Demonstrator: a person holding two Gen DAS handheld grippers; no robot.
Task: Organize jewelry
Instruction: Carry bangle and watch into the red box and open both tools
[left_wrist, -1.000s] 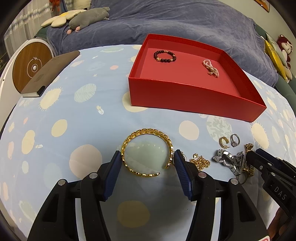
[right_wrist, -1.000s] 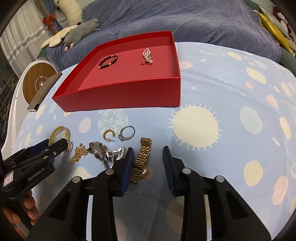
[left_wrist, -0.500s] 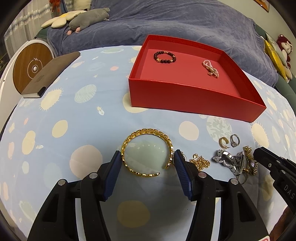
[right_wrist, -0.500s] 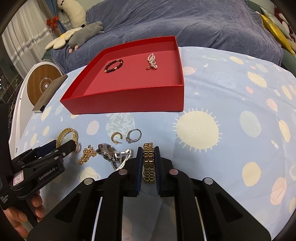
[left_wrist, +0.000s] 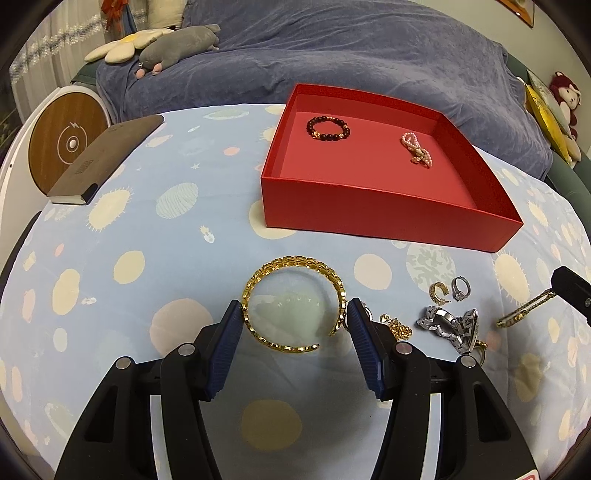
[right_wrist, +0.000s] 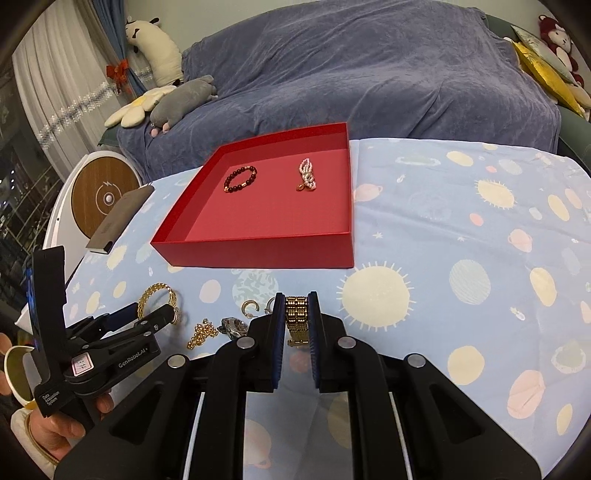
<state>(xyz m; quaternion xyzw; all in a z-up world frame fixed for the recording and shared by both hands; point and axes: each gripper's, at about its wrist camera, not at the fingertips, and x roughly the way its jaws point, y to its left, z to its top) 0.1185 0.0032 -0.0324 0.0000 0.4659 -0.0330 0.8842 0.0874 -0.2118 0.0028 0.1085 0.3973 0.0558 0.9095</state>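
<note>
My right gripper (right_wrist: 297, 306) is shut on a gold link bracelet (right_wrist: 296, 317) and holds it above the cloth; the bracelet also shows in the left wrist view (left_wrist: 522, 311), hanging from the right gripper's tip. My left gripper (left_wrist: 293, 321) is open, low over the cloth, its fingers on either side of a gold cuff bangle (left_wrist: 293, 301). A red tray (right_wrist: 258, 256) beyond holds a dark bead bracelet (right_wrist: 240, 179) and a pearl piece (right_wrist: 306, 175).
On the cloth lie a gold hoop earring (left_wrist: 439, 291), a silver ring (left_wrist: 461, 288), a silver watch (left_wrist: 452, 326) and a gold chain (left_wrist: 397, 326). A brown notebook (left_wrist: 107, 157) and a round wooden charger (left_wrist: 66, 142) sit at the left. A blue sofa stands behind.
My right gripper closed on the gold link bracelet and lifted it off the cloth, away from the pile. My left gripper stayed open around the bangle.
</note>
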